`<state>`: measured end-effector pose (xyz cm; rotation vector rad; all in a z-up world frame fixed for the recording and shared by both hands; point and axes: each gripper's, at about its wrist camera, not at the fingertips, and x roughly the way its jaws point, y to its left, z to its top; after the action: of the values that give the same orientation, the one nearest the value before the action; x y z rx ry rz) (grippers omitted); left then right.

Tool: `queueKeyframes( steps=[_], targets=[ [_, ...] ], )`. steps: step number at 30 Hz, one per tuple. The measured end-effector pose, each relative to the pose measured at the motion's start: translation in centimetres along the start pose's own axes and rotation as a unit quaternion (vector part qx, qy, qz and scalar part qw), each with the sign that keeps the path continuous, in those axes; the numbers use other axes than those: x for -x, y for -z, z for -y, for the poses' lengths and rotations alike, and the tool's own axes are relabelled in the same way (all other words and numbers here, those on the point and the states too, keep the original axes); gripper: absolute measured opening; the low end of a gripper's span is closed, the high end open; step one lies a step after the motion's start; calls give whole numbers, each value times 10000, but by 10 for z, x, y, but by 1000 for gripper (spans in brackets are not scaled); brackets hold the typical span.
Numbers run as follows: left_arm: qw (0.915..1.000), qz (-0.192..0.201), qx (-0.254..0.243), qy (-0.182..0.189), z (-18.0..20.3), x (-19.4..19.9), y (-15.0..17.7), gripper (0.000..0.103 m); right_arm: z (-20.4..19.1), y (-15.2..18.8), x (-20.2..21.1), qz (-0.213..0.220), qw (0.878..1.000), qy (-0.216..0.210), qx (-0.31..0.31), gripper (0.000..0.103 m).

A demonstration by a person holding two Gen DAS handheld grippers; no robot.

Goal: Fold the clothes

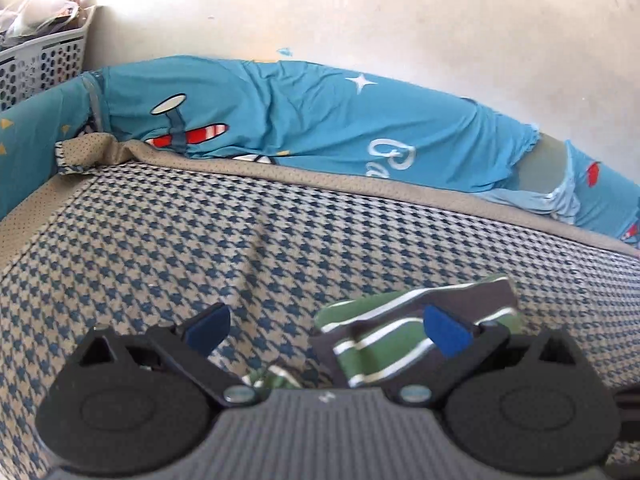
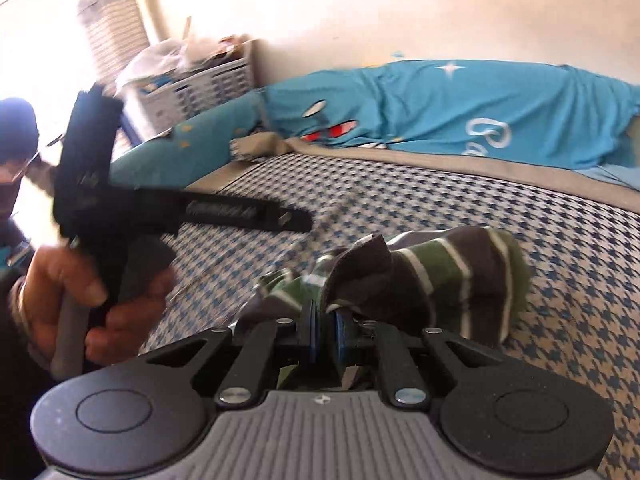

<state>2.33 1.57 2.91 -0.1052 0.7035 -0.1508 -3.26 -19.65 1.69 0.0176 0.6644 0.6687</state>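
While the left gripper (image 1: 326,330) hangs with its blue-padded tongs spread apart over the blue-and-beige houndstooth bedcover (image 1: 160,248), the green, brown and white striped knit garment (image 1: 384,336) lies bunched on that cover beside its right-hand finger. Further right, the right gripper (image 2: 325,338) has its tongs clamped together on the garment's near edge.

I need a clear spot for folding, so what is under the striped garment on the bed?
The striped garment lies bunched on the houndstooth bedcover, its near edge pinched in the right gripper. The cover shows all around it; whatever sits directly beneath the bunched cloth is hidden.
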Motion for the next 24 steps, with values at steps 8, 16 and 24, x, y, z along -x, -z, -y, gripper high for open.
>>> queueKeyframes(
  steps=[8, 16, 24],
  targets=[
    [9959, -133, -498, 744, 25, -1, 12, 103, -31, 22, -18, -515, 9954, -479, 656, 11],
    [9885, -797, -1281, 59, 47, -33, 35, 103, -40, 35, -22, -786, 9901, -577, 1014, 12],
    [9903, -1001, -686, -674, 20, -47, 31, 103, -17, 25, -5, -619, 9931, -491, 867, 15]
  ],
)
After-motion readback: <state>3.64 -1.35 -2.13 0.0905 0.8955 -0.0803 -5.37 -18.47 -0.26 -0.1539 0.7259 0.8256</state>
